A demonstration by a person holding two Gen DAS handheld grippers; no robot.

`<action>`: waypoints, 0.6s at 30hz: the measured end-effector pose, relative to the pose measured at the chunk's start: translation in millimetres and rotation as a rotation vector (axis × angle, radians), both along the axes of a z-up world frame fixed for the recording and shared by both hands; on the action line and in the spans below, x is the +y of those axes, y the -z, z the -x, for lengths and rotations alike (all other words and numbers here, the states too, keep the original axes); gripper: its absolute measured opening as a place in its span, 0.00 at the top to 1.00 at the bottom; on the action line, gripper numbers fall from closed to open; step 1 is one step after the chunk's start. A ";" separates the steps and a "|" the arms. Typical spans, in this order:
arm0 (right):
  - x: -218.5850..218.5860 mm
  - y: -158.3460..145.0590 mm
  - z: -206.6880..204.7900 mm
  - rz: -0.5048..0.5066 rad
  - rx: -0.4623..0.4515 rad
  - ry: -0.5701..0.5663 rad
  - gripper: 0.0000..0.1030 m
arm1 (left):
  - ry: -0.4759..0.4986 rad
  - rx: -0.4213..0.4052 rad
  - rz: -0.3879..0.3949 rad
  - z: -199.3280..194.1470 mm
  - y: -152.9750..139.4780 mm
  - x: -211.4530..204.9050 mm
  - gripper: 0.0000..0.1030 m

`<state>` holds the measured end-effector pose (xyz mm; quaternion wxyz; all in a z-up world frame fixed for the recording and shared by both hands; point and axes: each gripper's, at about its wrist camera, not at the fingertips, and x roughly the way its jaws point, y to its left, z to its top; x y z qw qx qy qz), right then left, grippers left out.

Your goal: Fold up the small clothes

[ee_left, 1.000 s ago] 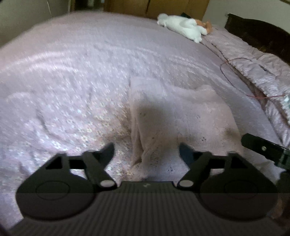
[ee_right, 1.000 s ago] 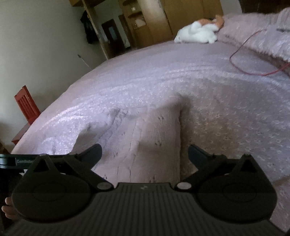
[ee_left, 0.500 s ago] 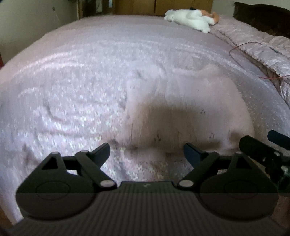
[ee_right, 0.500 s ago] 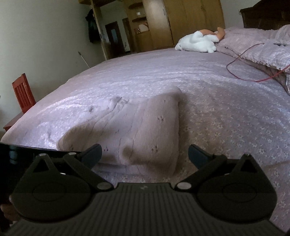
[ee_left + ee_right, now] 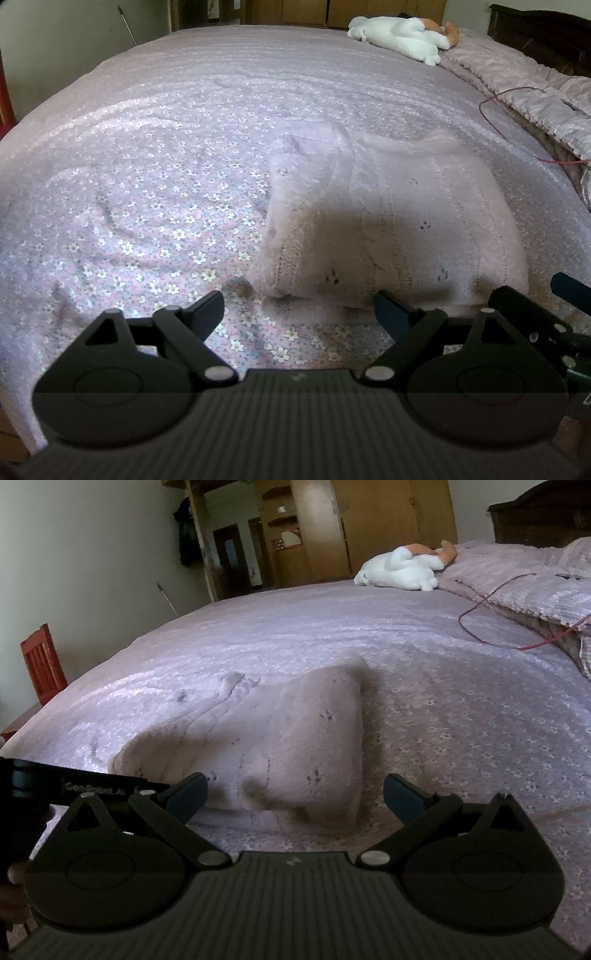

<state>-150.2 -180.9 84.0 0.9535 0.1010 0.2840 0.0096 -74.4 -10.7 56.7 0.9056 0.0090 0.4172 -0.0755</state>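
The left claw (image 5: 297, 308) and right claw (image 5: 293, 794) both gape wide, gripping nothing, low in frame. The folded pink knit garment (image 5: 384, 225) lies mid-frame on the floral bed (image 5: 147, 184), just beyond both.

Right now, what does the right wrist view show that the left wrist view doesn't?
Only the right wrist view shows the red chair, the wardrobe and a doorway. Only the left wrist view shows the right tool from outside, at its right edge. Both show the folded sweater on the bed, the white plush toy, the red cable, and an open tool in front.
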 end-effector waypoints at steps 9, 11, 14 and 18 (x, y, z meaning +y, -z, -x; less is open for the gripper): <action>-1.4 0.1 -0.4 0.001 0.000 0.006 0.00 | 0.014 -0.026 -0.021 3.2 -2.1 -3.8 0.13; -1.5 0.2 -0.6 0.002 0.002 0.003 0.00 | 0.014 -0.035 -0.033 4.6 -2.1 -5.0 0.13; -1.0 0.0 -0.5 0.002 0.000 0.004 0.00 | 0.018 -0.037 -0.035 5.5 -2.6 -6.0 0.13; -0.5 -0.1 -0.8 0.008 -0.002 0.003 0.00 | 0.026 -0.037 -0.035 5.9 -2.8 -6.7 0.13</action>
